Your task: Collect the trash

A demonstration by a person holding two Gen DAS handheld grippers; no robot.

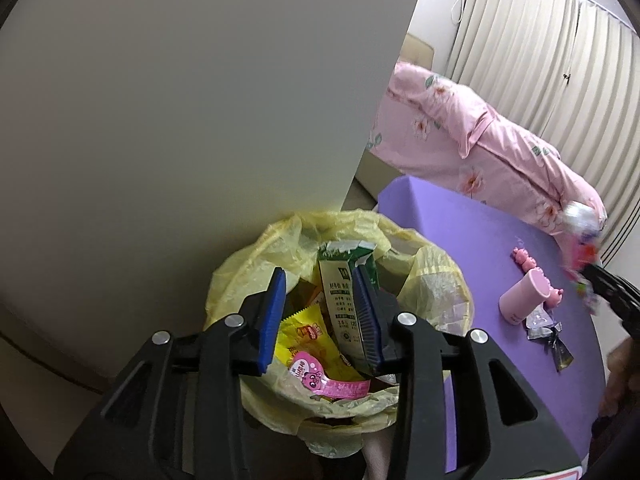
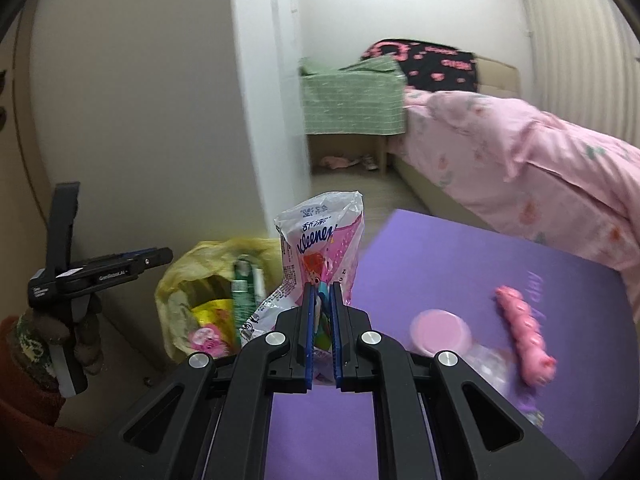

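The bin at lower centre already holds a carton and wrappers; the left gripper hangs above it, spread and empty. The right gripper, clamped on a tissue packet, nears it; a foil wrapper remains on the purple table

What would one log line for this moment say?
task: collect trash | right gripper: shut on tissue wrapper, above purple table | left gripper: open over yellow-bagged bin | bin: holds carton, snack wrappers
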